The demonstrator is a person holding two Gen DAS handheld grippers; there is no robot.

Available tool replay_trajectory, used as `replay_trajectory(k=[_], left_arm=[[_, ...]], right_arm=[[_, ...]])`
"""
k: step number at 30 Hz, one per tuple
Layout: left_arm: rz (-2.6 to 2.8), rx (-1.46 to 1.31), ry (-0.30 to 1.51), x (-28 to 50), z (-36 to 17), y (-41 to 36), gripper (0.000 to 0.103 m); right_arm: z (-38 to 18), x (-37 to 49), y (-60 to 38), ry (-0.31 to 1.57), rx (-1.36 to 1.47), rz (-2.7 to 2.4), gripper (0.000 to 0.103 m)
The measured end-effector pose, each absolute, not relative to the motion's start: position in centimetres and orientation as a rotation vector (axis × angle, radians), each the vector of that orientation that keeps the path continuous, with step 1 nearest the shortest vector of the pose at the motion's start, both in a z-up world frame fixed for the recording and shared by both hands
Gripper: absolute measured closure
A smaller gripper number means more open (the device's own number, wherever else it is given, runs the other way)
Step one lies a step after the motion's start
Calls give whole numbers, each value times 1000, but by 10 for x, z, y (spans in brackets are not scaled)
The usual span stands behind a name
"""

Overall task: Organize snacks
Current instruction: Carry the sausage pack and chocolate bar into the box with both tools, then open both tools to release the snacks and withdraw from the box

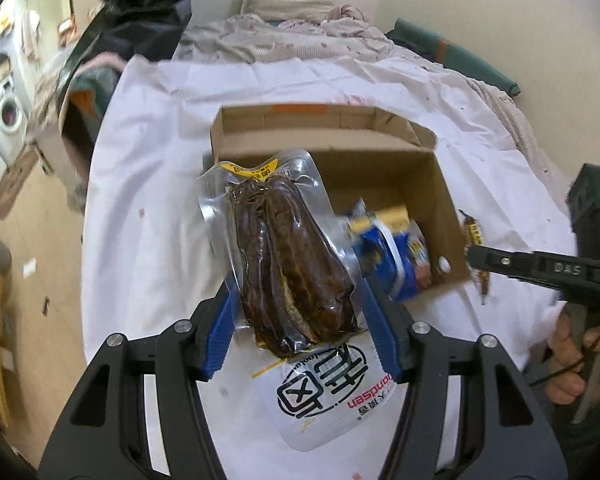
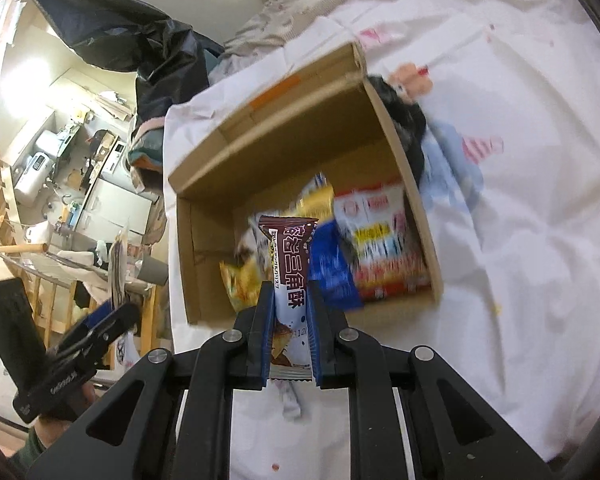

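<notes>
My left gripper (image 1: pixel 298 312) is shut on a clear vacuum pack of dark brown sausage (image 1: pixel 288 256), held up in front of the open cardboard box (image 1: pixel 324 124) on the white sheet. A blue snack packet (image 1: pixel 392 256) lies inside the box. My right gripper (image 2: pixel 290 308) is shut on a slim brown-and-white wafer bar packet (image 2: pixel 290 256), above the near edge of the same box (image 2: pixel 268 128). Red-and-white (image 2: pixel 384 240), blue (image 2: pixel 332 272) and yellow (image 2: pixel 240 284) packets lie in it. The right gripper (image 1: pixel 480 258) also shows at the right in the left wrist view.
A white packet with black print (image 1: pixel 328 392) lies on the sheet under my left gripper. The bed's white sheet (image 2: pixel 520 240) spreads around the box, with rumpled bedding (image 1: pixel 284 36) behind. A black bag (image 2: pixel 156 52) and a cluttered room lie past the bed's left edge.
</notes>
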State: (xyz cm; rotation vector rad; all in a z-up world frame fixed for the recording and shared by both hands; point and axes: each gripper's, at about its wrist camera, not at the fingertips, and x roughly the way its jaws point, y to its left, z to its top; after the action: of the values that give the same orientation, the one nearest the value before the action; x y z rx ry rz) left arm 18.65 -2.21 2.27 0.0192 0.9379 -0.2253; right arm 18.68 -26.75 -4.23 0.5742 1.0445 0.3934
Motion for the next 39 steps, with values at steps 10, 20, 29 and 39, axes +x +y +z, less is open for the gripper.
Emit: replay_trajectory(k=[10, 20, 29, 39], left_arm=[[-247, 67, 938, 248, -13, -30, 46], [-260, 154, 915, 255, -39, -39, 46], [-254, 118, 944, 264, -43, -35, 46], [-240, 81, 948, 267, -42, -31, 45]], right_arm=[[-54, 241, -276, 1037, 465, 331, 87], [-71, 246, -278, 1062, 465, 283, 87], [-83, 251, -263, 1125, 412, 260, 87], [-87, 250, -265, 1146, 412, 249, 86]])
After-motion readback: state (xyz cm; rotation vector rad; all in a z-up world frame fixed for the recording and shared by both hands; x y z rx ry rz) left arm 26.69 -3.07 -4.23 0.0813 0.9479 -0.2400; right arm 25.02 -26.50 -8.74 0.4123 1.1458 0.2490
